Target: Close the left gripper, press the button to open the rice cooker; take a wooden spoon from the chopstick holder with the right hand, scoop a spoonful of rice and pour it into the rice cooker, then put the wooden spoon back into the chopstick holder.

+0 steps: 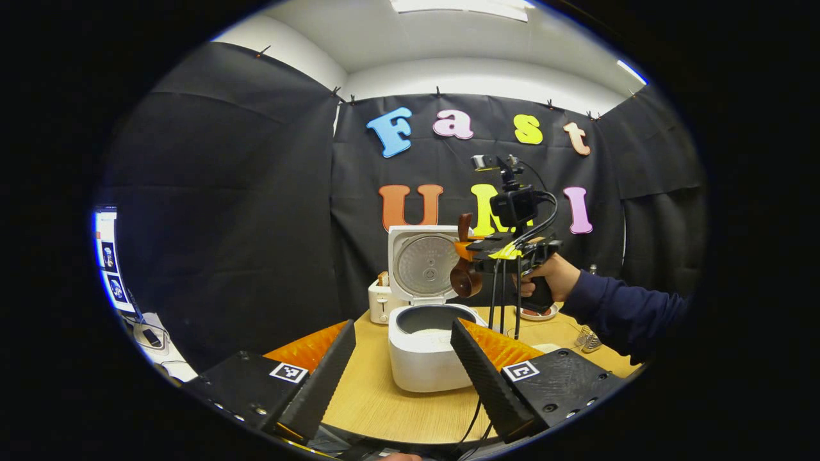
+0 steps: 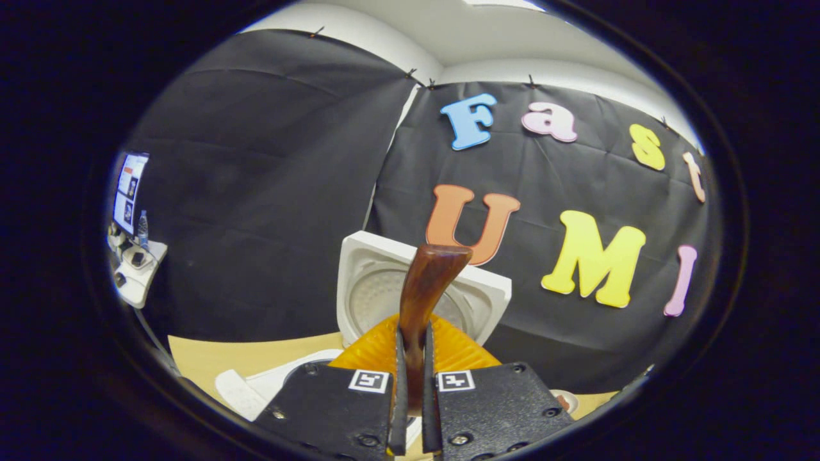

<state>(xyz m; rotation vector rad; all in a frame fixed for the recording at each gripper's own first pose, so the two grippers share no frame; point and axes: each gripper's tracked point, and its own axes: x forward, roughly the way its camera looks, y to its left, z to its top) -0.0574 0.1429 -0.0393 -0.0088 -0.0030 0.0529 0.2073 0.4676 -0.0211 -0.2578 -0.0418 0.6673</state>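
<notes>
Right tool (image 2: pixel 410 358) clamped on the spoon (image 1: pixel 464 272), held in the air just above and right of the open cooker (image 1: pixel 426 346), bowl end hanging down. Left tool (image 1: pixel 400 365) has fingers apart, nothing in it, low over the table (image 1: pixel 384 403) facing the cooker; rice visible in the pot.

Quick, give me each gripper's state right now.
Left gripper: open, holding nothing, pointed at the open white rice cooker.
Right gripper: shut on the dark brown wooden spoon, held above the cooker.
</notes>
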